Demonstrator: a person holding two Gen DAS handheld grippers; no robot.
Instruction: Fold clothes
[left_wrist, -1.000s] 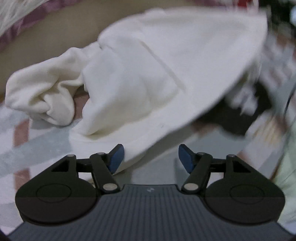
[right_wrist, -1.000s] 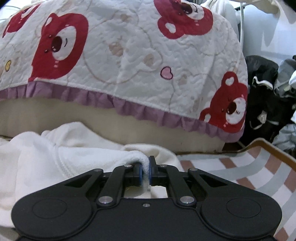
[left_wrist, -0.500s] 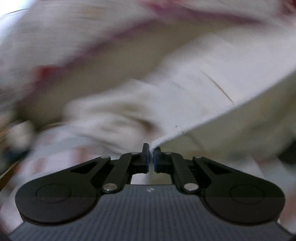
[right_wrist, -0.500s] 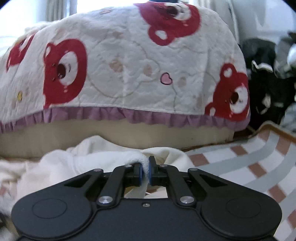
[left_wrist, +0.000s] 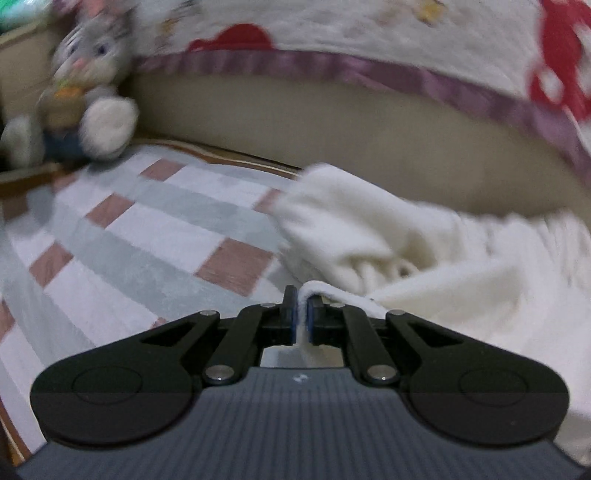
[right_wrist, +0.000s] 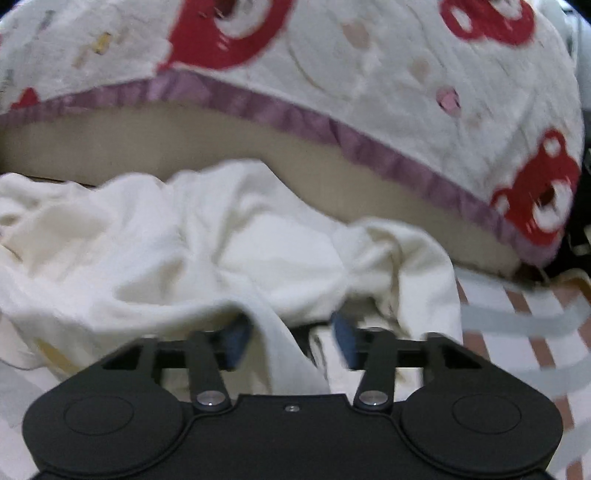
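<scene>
Bedding fills the far side of both views: a white quilt (right_wrist: 388, 74) printed with red bears and edged with a purple frill hangs over a beige mattress side (left_wrist: 332, 122). Below it spreads a rug (left_wrist: 140, 229) of grey and white bands with brownish-red squares, and at its far left corner sits a grey plush rabbit (left_wrist: 85, 85), blurred, which the left camera did not show a second ago. On the rug, near the mattress, lies the cream garment (right_wrist: 184, 240), soft and fleecy, rumpled into thick folds with a bunched part at its far left. Half a second ago the right gripper (right_wrist: 291, 339) pinched a fold of this cloth; now its blue-padded fingers (right_wrist: 343, 343) stand wide apart, with a strip of the fabric draped loosely between them and over the body. The left gripper (left_wrist: 301, 314), which stood wide open a second ago, is now closed tight on a thin edge of the garment, the cloth running off to the right from its pads (left_wrist: 291, 314). No label, brand or writing can be read on the garment or the quilt; both views are smeared by motion.
</scene>
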